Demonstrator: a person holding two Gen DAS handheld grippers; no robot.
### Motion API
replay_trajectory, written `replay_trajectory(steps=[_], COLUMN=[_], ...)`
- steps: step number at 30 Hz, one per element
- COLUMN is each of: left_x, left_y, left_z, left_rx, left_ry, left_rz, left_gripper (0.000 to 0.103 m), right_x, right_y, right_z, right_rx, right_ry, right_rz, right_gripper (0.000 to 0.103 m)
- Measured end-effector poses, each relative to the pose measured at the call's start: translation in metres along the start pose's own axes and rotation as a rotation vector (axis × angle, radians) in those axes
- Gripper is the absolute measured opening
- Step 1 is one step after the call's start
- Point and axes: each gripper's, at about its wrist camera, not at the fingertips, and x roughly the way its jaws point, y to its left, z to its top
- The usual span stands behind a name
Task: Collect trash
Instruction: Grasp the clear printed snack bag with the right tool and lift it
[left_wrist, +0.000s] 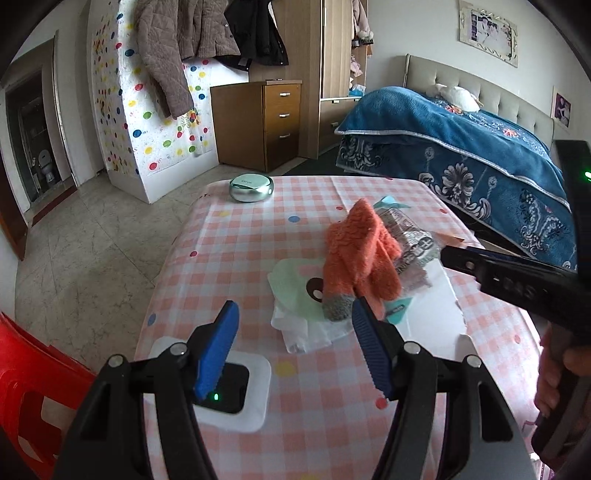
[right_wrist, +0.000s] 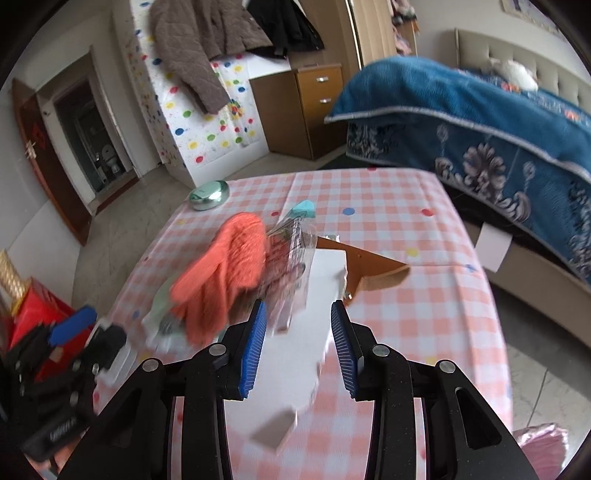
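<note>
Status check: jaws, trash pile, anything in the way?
Left gripper open, empty. Right gripper open over torn white paper. Orange knit glove lies on the clear plastic wrapper, covering trash.

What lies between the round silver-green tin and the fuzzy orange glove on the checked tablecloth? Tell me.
Nothing: in the left wrist view, only bare pink-checked tablecloth with coloured dots separates the round silver-green tin from the fuzzy orange glove.
</note>
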Motion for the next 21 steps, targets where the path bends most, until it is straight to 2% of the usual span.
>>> replay_trajectory(steps=[5, 7, 9, 14, 16, 18, 21], left_x=[0.007, 0.007, 0.006, 0.000, -0.001, -0.002, 0.002], left_y=[-0.001, -0.003, -0.004, -0.012, -0.016, -0.021, -0.031], left_z=[0.000, -0.001, -0.002, -0.001, 0.000, 0.000, 0.003], left_rx=[0.004, 0.012, 0.021, 0.035, 0.041, 0.052, 0.068], left_ry=[0.015, 0.018, 0.020, 0.013, 0.011, 0.010, 0.004], left_rz=[-0.005, -0.005, -0.006, -0.017, -0.020, -0.027, -0.024], left_gripper=[0.062, 0.062, 0.062, 0.062, 0.062, 0.068, 0.076], right_x=[0.024, 0.023, 0.014, -0.028, -0.050, -0.068, -0.077], right_y=[0.001, 0.000, 0.002, 0.009, 0.009, 0.008, 0.005], right_z=[0.006, 0.007, 0.005, 0.000, -0.003, -0.006, -0.008], right_rx=[0.038, 0.044, 0.033, -0.014, -0.032, -0.046, -0.046], right_ry=[0.045, 0.040, 0.018, -0.104, -0.164, -0.215, -0.238], right_rz=[0.026, 0.040, 0.050, 0.022, -0.022, -0.059, -0.075], right_gripper=[0.035, 0.010, 0.002, 0.000, 0.000, 0.000, 0.000])
